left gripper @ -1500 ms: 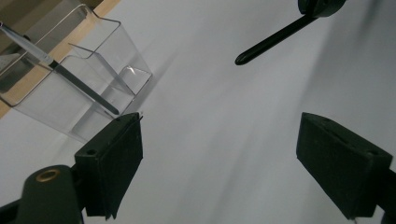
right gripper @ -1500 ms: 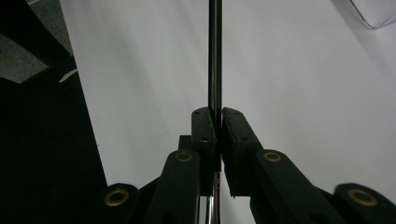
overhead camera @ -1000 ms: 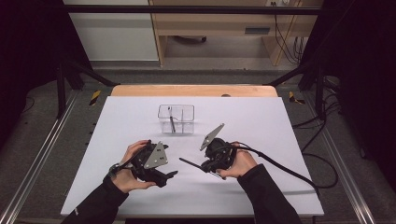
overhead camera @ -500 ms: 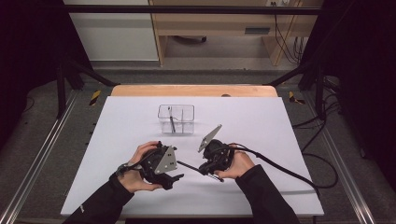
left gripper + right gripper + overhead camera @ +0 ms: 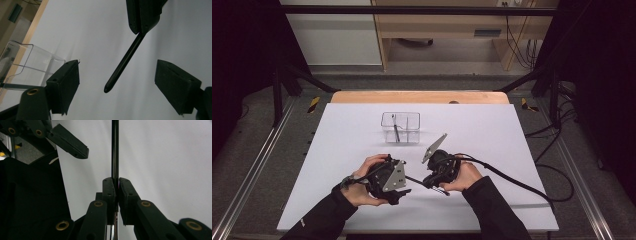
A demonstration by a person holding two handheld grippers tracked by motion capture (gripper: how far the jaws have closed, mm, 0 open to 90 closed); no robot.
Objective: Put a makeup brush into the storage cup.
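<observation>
Near the front edge of a white table point(image 5: 492, 125), two hand-held grippers are seen facing each other. The right gripper point(image 5: 116, 185) is clamped on a slim black pen point(image 5: 125, 61), which is held level and pointed left. The left gripper point(image 5: 116, 85) is spread wide around the pen's tip without touching it, its jaws having just been closing slightly. Farther back, a clear divided box point(image 5: 400, 127) is seen, with another dark pen-like thing point(image 5: 396, 131) inside.

A white desk point(image 5: 492, 135) with a wooden far edge bore a clear tray point(image 5: 400, 127). The tray sat directly on the desk's top, nearer that edge than the near one, with dark sticks inside.
</observation>
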